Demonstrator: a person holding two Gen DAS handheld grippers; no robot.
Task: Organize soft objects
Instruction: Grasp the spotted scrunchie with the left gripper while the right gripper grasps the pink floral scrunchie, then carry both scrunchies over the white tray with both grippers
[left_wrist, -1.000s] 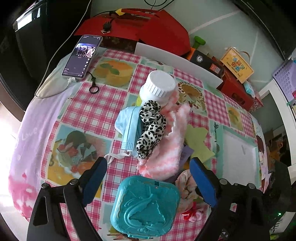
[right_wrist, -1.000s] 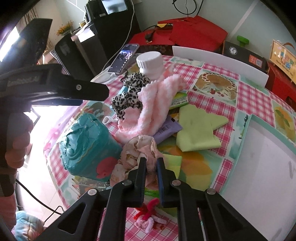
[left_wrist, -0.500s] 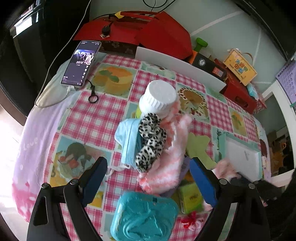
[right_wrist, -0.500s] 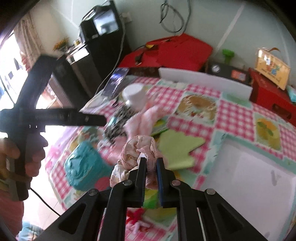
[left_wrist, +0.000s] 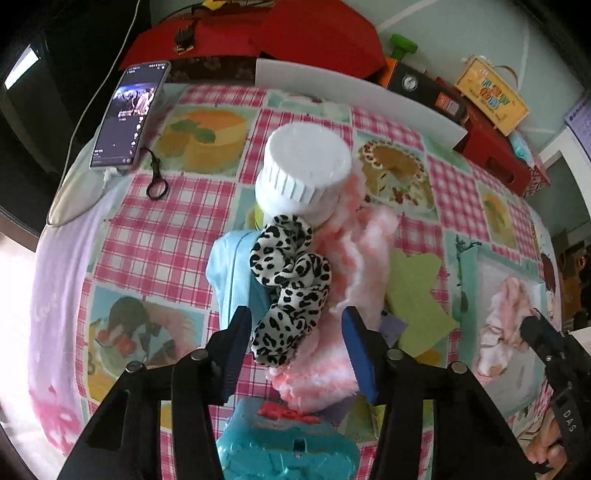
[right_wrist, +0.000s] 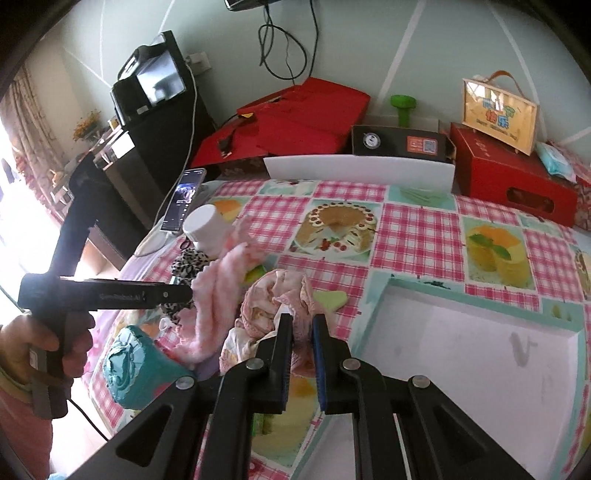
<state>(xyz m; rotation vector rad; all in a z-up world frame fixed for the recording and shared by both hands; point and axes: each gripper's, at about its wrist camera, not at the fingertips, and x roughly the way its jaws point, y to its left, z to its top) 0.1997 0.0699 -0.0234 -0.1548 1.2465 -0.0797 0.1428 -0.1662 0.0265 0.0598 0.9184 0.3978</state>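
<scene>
Between the jaws of our right gripper, clamped nearly together, we hold a bunched pale floral cloth lifted off the checked tablecloth; the white tray lies just right of them. Our left gripper has just been closing; its jaws, still partly apart, flank the leopard-print scrunchie and fluffy pink cloth without clearly pressing them. Beyond stands a white-capped jar, farther left a phone.
</scene>
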